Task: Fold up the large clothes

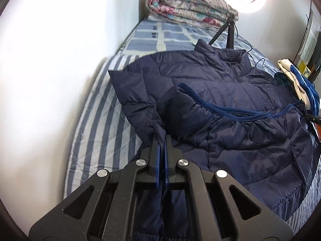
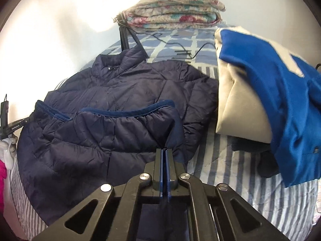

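The navy puffer jacket point(image 1: 230, 104) lay across the striped bed point(image 1: 104, 120), collar point(image 1: 236, 58) toward 12 o'clock, its bottom part turned up over the chest so that the brighter blue hem band point(image 1: 236, 111) ran across the middle. The left gripper point(image 1: 162, 140) was clenched on a pinch of jacket fabric at the near left corner of the fold, and the right gripper point(image 2: 165, 153) was clamped the same way on the near right corner; cloth hung down between the fingers of both.

To my eye the step in hand was carrying the bottom half up over the body. Done well, both corners would travel together at 1 height toward 12 o'clock, keeping the band straight and the slippery shell taut, then come down flat before either grip let go. Uneven pulls would likely skew the fold.

No box or basket showed in either view. A blue and cream garment point(image 2: 266, 80) lay heaped at 3 o'clock just beside the jacket, a folded floral quilt point(image 1: 190, 10) sat at 12 o'clock, and a tripod point(image 1: 226, 34) with a ring light stood behind the collar.
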{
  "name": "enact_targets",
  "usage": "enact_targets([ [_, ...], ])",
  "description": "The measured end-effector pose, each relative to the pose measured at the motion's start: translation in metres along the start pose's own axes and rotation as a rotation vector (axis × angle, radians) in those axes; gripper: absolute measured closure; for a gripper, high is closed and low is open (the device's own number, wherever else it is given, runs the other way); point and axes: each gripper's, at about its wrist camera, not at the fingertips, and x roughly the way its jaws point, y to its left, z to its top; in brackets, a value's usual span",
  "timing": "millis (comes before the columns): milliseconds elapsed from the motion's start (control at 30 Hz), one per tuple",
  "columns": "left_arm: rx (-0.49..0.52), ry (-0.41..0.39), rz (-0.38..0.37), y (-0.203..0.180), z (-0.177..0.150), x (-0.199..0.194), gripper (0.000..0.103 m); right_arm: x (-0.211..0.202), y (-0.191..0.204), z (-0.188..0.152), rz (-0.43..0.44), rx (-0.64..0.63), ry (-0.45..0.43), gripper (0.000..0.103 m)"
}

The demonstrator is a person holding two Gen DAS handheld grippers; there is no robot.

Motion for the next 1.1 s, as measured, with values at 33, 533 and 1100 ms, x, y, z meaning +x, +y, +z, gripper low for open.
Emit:
enact_targets([
  [33, 0.0, -0.012, 0.008, 0.0, 0.001, -0.003, 0.103, -0.003, 0.0, 0.001, -0.011, 0.0, -0.011, 0.103],
  [533, 0.008, -0.143, 0.101, -0.005, 0.058, -0.012, 0.103, -0.03, 0.007, 0.044, -0.248, -0.041, -0.169, 0.103],
  [1100, -0.02, -0.15, 0.275, -0.014, 0.158, 0.112, 0.103, 0.055, 0.014, 0.158, -0.554, -0.2, -0.207, 0.103],
])
